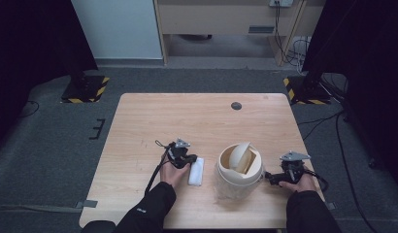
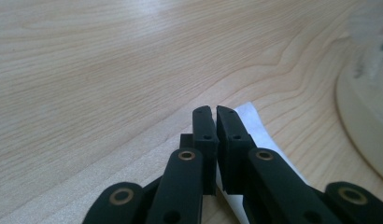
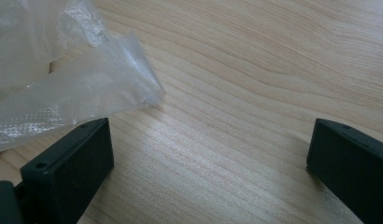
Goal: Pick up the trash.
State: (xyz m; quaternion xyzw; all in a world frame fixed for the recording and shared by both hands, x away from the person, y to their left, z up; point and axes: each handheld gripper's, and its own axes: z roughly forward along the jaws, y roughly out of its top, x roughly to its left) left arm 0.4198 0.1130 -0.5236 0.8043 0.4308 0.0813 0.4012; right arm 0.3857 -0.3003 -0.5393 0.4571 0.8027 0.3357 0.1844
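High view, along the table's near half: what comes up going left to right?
Left gripper → white folded packet → cream swing-lid bin lined with a clear bag → right gripper.

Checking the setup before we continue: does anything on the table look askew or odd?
The small bin's swing lid is tipped steeply instead of level, and its clear liner spills loosely over the rim. The white packet lies flat.
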